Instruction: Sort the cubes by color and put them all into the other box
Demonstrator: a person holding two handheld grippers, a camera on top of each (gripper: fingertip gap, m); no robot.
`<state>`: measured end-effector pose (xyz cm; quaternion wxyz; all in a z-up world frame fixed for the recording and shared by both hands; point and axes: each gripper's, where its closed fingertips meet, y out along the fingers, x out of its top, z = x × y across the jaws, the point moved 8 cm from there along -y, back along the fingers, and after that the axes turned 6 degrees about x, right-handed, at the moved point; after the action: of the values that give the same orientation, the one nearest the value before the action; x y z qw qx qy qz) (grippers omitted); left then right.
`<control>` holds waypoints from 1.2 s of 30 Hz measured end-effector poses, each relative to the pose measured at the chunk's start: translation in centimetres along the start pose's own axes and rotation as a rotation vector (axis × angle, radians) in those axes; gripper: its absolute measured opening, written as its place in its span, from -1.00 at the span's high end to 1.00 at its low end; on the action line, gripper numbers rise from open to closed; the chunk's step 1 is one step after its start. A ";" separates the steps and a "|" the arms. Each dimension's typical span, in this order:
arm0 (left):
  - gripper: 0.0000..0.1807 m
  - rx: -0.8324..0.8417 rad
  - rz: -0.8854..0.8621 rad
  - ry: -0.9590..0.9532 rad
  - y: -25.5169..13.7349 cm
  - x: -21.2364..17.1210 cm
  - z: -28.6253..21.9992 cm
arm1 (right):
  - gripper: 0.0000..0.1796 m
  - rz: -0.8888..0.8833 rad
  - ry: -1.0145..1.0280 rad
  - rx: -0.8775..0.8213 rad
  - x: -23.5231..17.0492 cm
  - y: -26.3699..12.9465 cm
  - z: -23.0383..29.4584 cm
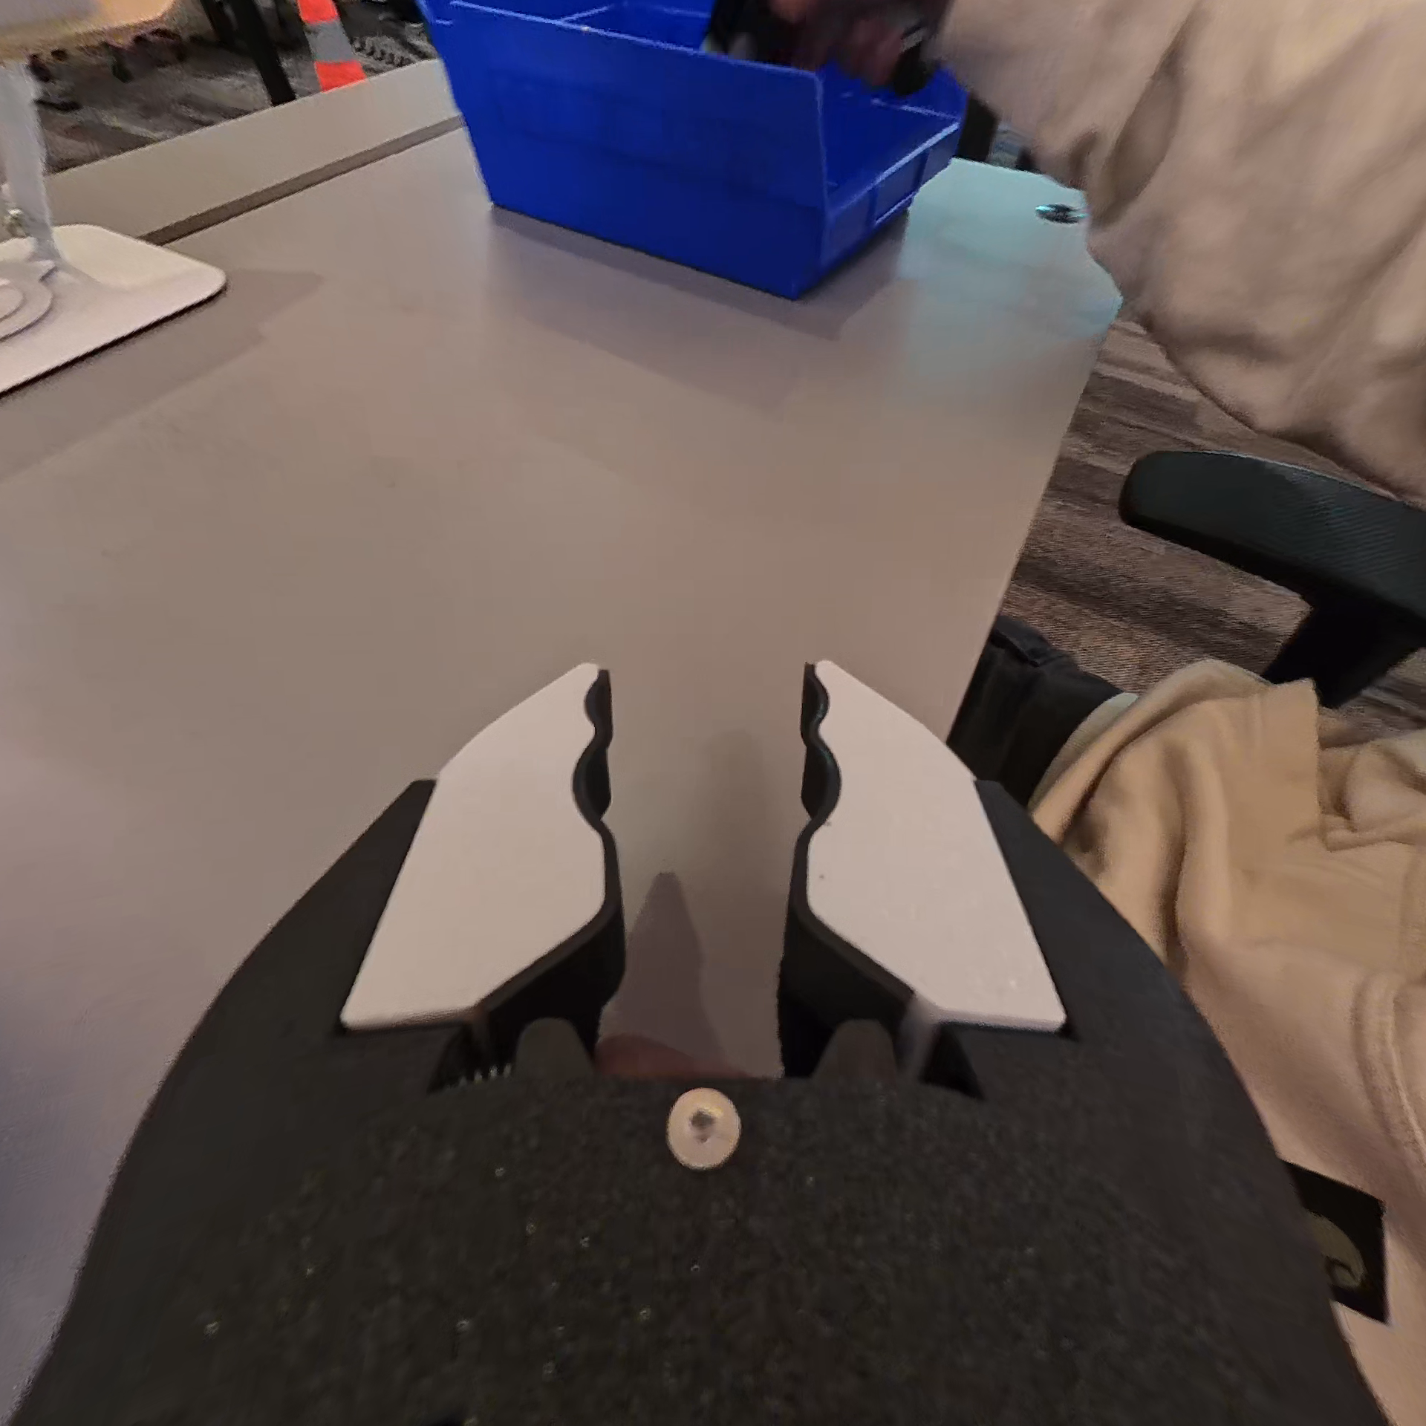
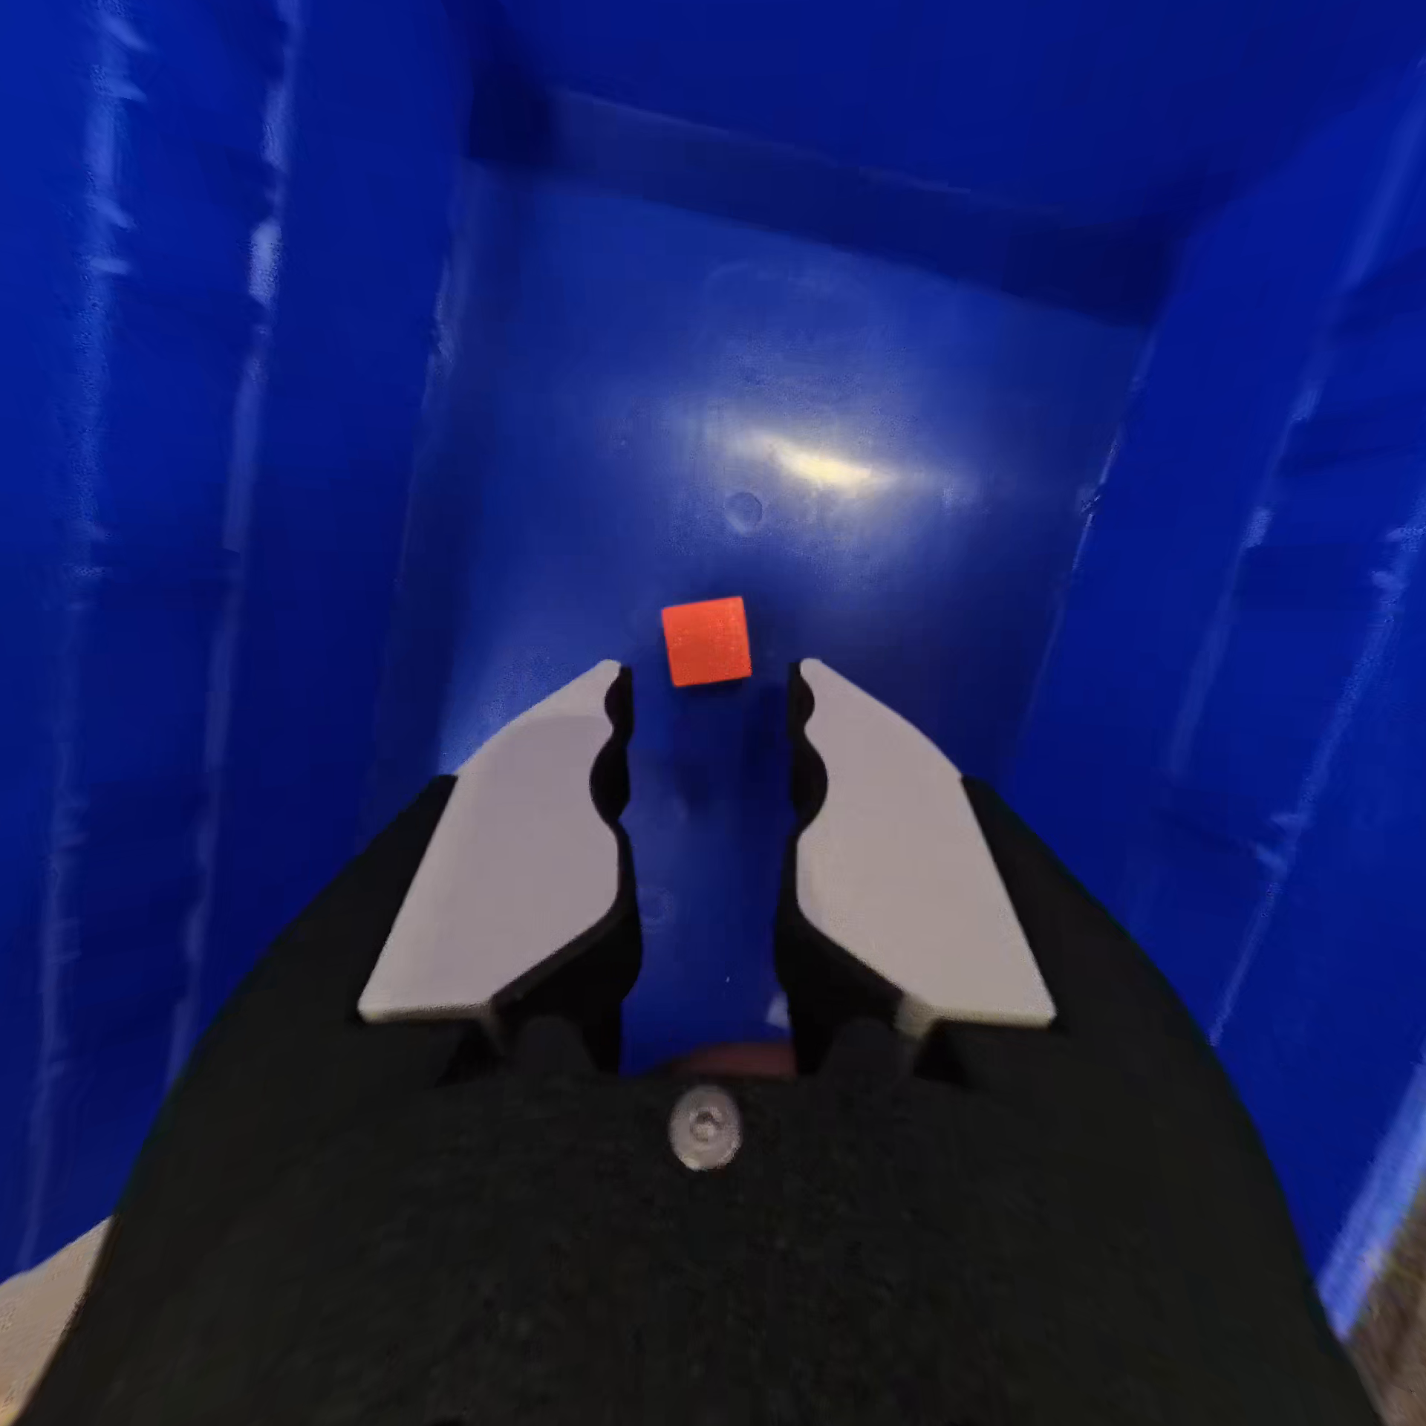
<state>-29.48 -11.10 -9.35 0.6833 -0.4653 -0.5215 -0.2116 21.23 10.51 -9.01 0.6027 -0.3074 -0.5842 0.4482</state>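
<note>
A blue plastic box (image 1: pixel 656 146) stands at the far end of the grey table (image 1: pixel 463 478). My left gripper (image 1: pixel 706 679) is open and empty, held over the table well short of the box. My right gripper (image 2: pixel 710 671) is open and reaches down inside a blue box (image 2: pixel 231 540). A single red cube (image 2: pixel 706 640) lies on the box floor just beyond the fingertips, in line with the gap, not gripped. In the left wrist view a hand and sleeve (image 1: pixel 1157 154) reach into the box from the right.
A white stand base (image 1: pixel 85 301) sits at the table's left edge. A black office chair armrest (image 1: pixel 1296 532) is off the table's right edge, next to the person's beige sleeve (image 1: pixel 1235 887). The box walls close in on both sides of my right gripper. Left tips to right tips: about 50 centimetres.
</note>
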 end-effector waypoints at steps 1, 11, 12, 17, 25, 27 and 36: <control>0.48 0.028 0.001 -0.006 -0.1 -0.1 0.4 | 0.57 -0.087 -0.018 0.006 -0.1 -1.6 0.8; 0.47 0.281 0.038 -0.199 -3.4 -0.6 4.2 | 0.67 -0.682 -0.213 0.738 -15.4 -5.1 24.6; 0.47 0.289 0.065 -0.201 -3.8 -0.8 4.3 | 0.70 -0.649 -0.228 0.778 -16.5 -4.4 26.0; 0.45 0.382 0.138 -0.213 -7.8 -1.0 6.0 | 0.69 -0.567 -0.350 0.776 -17.9 -2.9 29.2; 0.43 0.440 0.589 -0.099 -12.8 -0.2 17.0 | 0.69 -0.553 -0.409 0.767 -17.7 -2.6 29.5; 0.40 0.366 0.715 -0.138 -11.7 -0.6 19.7 | 0.69 -0.533 -0.406 0.779 -17.6 -2.3 29.6; 0.27 0.201 1.037 -0.398 -6.8 -3.4 23.4 | 0.70 -0.518 -0.425 0.765 -17.9 -2.5 29.5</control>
<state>-48.03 5.02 -9.10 0.6272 -0.6243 -0.3609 0.2944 -5.70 -11.19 -10.67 0.6314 0.1882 -0.5450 0.5186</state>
